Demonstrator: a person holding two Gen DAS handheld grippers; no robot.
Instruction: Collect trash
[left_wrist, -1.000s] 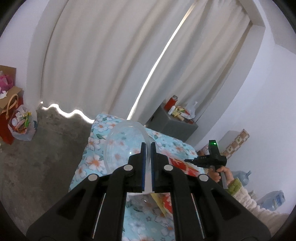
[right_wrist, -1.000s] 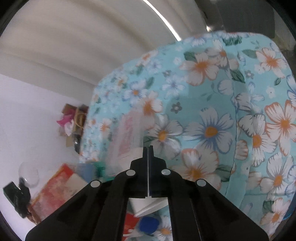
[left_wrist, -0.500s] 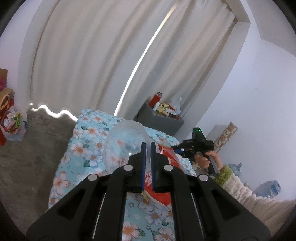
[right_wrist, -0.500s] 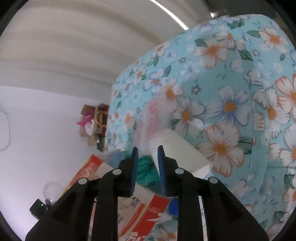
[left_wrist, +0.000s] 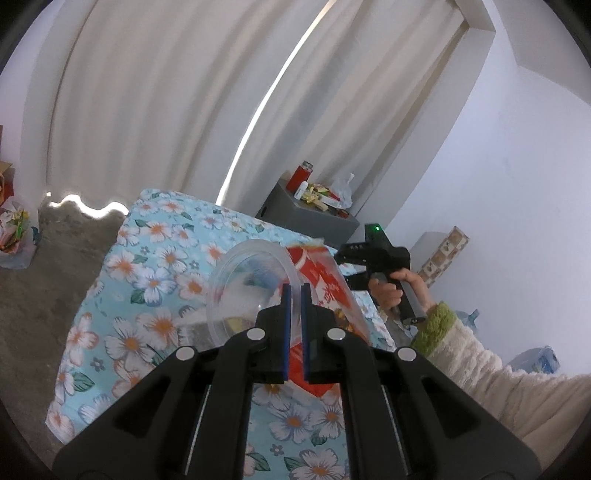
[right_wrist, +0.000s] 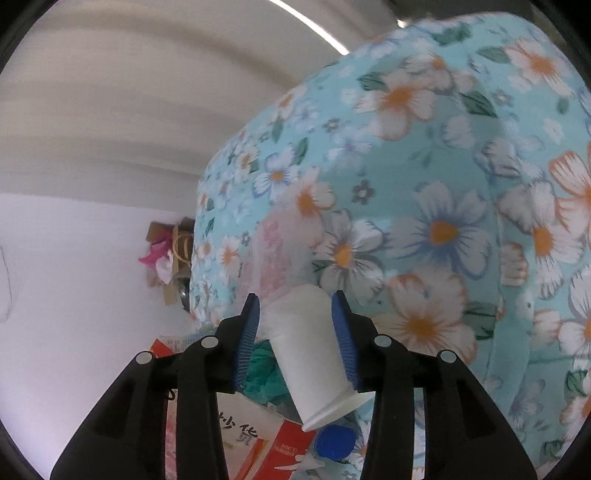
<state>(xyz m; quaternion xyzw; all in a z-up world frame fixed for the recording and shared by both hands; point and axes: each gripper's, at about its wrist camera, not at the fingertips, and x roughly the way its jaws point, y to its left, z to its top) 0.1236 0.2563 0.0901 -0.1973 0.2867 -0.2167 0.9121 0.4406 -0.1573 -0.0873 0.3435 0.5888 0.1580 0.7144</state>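
- White paper cup (right_wrist: 310, 354) hangs between the spread fingers of the right gripper (right_wrist: 297, 341), tilted, rim down, over the red bag (right_wrist: 258, 439).
- Neither pad clearly presses the cup; contact is hard to judge.
- Left gripper (left_wrist: 294, 334) is clamped on the clear plastic bowl (left_wrist: 245, 291) rim above the floral cloth (left_wrist: 155, 258).

Left gripper (left_wrist: 294, 295) nearly closed, pinching; right gripper (right_wrist: 295, 317) spread wide, fingers apart.
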